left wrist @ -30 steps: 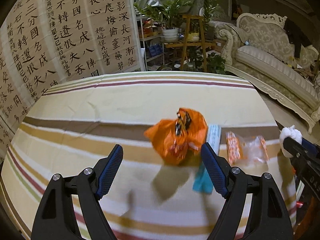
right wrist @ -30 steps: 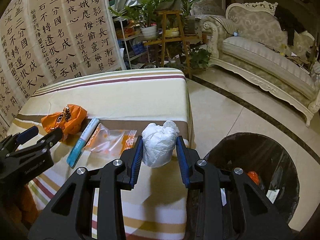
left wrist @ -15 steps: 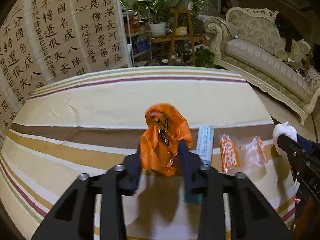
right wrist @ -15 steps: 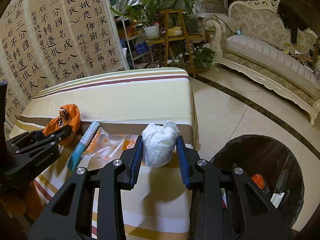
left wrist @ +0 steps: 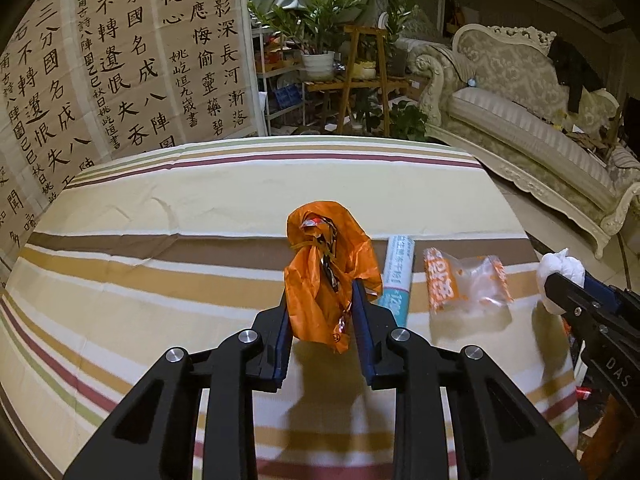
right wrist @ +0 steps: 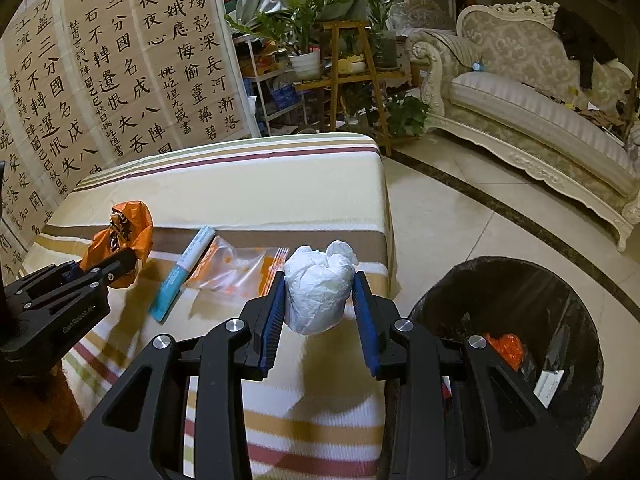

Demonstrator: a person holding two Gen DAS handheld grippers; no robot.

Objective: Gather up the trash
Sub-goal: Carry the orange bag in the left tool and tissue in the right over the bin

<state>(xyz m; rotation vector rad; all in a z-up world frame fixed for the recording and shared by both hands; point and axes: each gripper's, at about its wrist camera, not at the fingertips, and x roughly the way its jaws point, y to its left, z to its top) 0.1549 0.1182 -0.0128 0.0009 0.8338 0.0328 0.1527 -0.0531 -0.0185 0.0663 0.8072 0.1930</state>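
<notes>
With some rubbish already in the bin (right wrist: 508, 312), the left tool (left wrist: 320, 312) was closing on the orange bag (left wrist: 328, 272) above the bench (left wrist: 200, 216), the right tool (right wrist: 318, 300) pinched a white wad (right wrist: 318, 292), and a tube (left wrist: 396, 276) and clear wrapper (left wrist: 464, 284) lay uncollected.

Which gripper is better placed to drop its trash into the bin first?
Right. The right gripper holds the white wad beside the bin; the left gripper, closing on the orange bag, is farther away.
</notes>
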